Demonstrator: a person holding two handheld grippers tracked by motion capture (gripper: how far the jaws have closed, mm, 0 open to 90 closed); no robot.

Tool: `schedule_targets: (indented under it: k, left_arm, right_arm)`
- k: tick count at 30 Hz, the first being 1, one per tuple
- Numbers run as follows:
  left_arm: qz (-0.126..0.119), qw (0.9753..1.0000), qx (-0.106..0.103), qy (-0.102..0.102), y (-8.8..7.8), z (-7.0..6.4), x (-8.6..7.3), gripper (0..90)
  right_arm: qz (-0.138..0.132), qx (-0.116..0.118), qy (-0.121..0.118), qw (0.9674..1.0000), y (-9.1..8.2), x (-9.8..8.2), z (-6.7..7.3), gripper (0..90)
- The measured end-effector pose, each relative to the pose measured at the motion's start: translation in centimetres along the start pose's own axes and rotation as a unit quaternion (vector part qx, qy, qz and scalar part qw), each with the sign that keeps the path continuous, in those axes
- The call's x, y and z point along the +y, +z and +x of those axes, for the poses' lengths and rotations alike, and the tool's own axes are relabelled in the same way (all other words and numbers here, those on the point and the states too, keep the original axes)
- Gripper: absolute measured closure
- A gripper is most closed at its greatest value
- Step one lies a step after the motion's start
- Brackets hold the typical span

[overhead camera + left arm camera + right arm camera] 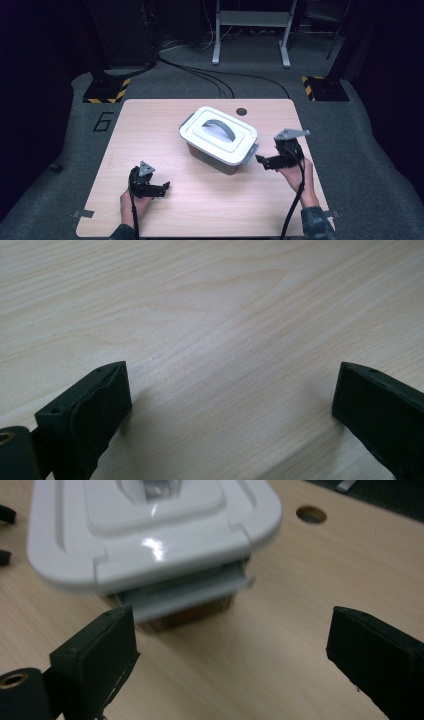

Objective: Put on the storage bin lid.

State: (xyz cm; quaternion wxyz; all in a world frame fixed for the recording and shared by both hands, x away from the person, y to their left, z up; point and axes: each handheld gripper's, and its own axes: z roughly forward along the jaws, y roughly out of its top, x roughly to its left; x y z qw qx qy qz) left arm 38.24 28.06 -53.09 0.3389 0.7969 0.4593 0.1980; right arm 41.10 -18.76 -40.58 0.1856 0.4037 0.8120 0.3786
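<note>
The rigid white-lidded plastic storage box (219, 140) at mid-desk (150, 130) is probably light and slippery, best gripped at its grey side latch (185, 592), with the right hand-held gripper (262, 161) and left hand-held gripper (162, 189) both released.

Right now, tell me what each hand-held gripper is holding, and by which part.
Nothing. The left hand-held gripper is open over the bare table; the right hand-held gripper is open beside the box's latch.

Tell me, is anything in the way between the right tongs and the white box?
No. The right tongs are open beside the box, aimed at its grey side latch. Between them lies bare wooden table, nothing else.
</note>
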Motion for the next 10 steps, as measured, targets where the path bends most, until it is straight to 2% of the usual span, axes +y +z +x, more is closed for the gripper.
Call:
schedule_targets:
  k: [4, 5, 6, 10]
  left_arm:
    - [0.003, 1.0000, 0.000, 0.002, 0.0, 0.0, 0.0, 2.2]
    - [0.001, 1.0000, 0.001, 0.001, 0.0, 0.0, 0.0, 2.2]
    - [0.001, 1.0000, 0.001, 0.001, 0.0, 0.0, 0.0, 2.2]
    - [0.001, 1.0000, 0.001, 0.001, 0.0, 0.0, 0.0, 2.2]
  right_arm:
    - [0.020, -0.023, 0.029, 0.9991, 1.0, -5.5, 0.0, 3.6]
    - [0.027, -0.031, 0.029, 0.9987, 1.4, -6.9, 0.0, 2.8]
    - [0.030, -0.032, 0.043, 0.9981, 1.8, -8.1, 0.0, 2.1]
    - [0.037, -0.050, 0.067, 0.9958, 3.0, -11.5, -0.1, 0.0]
